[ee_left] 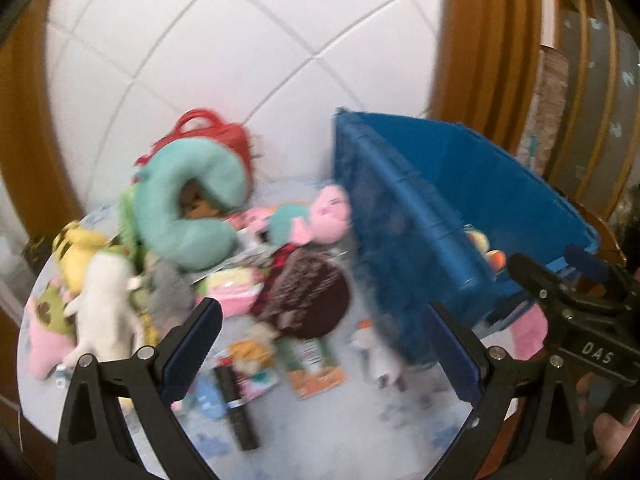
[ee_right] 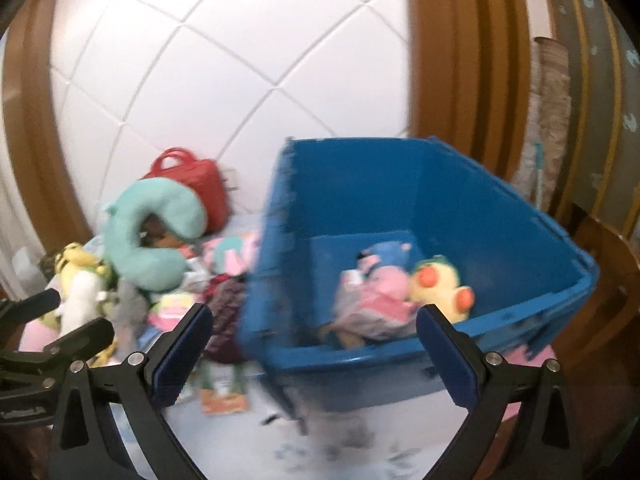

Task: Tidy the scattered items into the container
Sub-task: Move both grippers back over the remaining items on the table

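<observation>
A blue plastic bin stands on the table's right side. Inside it lie a yellow plush with orange spots and a pink and blue plush. To its left is a heap of toys: a teal neck pillow, a white plush, a pink plush, a dark maroon pouch and a black tube. My left gripper hangs open above the packets in front of the heap. My right gripper is open over the bin's near rim. Both views are blurred.
A red handbag leans on the white tiled wall behind the heap. Flat packets and a small white figure lie on the light table. Brown wooden frames flank the wall. A hand shows at lower right.
</observation>
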